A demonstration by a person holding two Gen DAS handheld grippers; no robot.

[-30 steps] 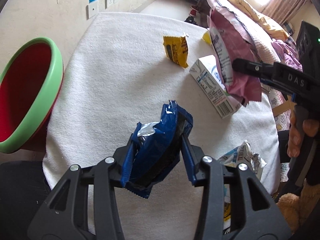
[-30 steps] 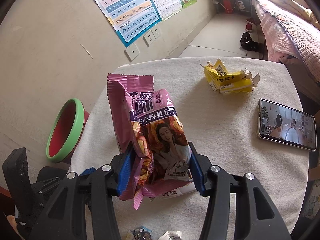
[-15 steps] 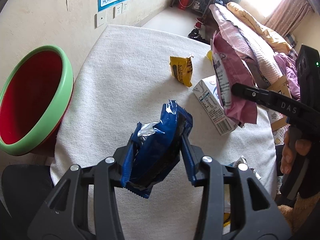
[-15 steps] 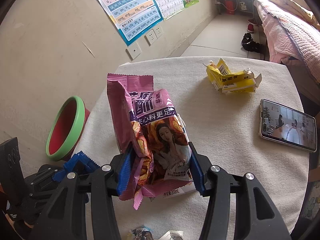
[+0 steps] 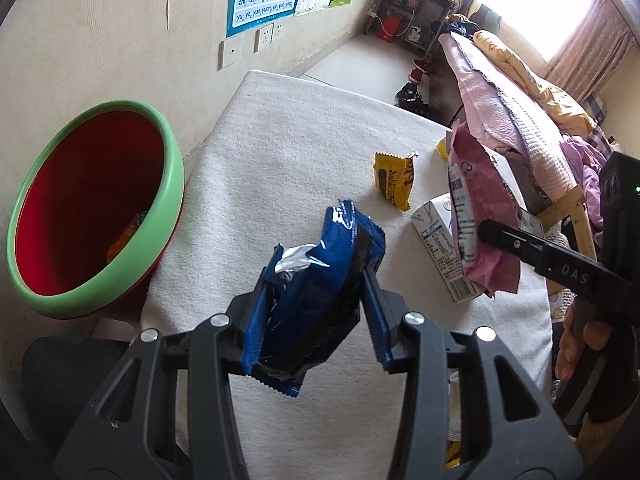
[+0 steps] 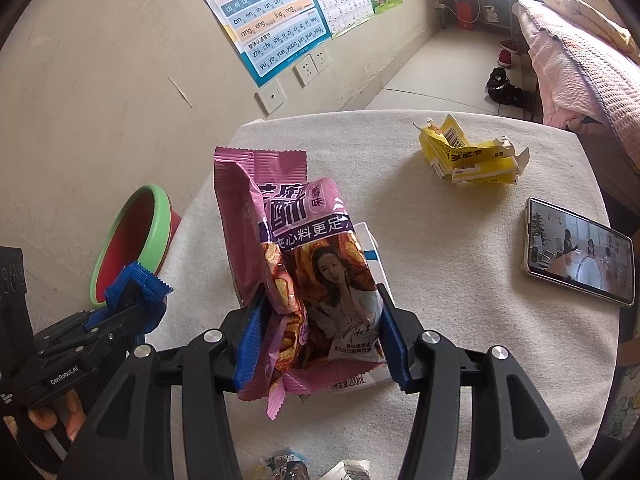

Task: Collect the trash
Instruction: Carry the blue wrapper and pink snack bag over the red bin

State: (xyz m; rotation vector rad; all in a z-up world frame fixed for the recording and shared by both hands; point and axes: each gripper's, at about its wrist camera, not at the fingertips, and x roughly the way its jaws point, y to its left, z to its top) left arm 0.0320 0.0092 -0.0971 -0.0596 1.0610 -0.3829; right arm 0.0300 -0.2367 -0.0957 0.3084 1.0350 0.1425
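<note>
Fingers of left gripper (image 5: 314,312) clamping blue wrapper (image 5: 316,292), right gripper (image 6: 320,332) pinching pink snack bag (image 6: 304,264), "DAS", "GenRobot.AI" on handles.

Desk (image 6: 440,264): covered in white, nubbly cloth; one edge near the wall
Far side: torn yellow carton (image 6: 468,156), flattened, lying open
Right edge: phone (image 6: 580,252), face up, screen lit
Middle: small yellow wrapper (image 5: 392,180); beside it a white milk carton (image 5: 440,248) on its side, partly hidden by a pink bag
Near edge: crumpled wrappers (image 6: 284,466), only partly in view
Floor (image 6: 440,64): pale tiles; dark shoes (image 6: 504,84) beside the bed
</note>
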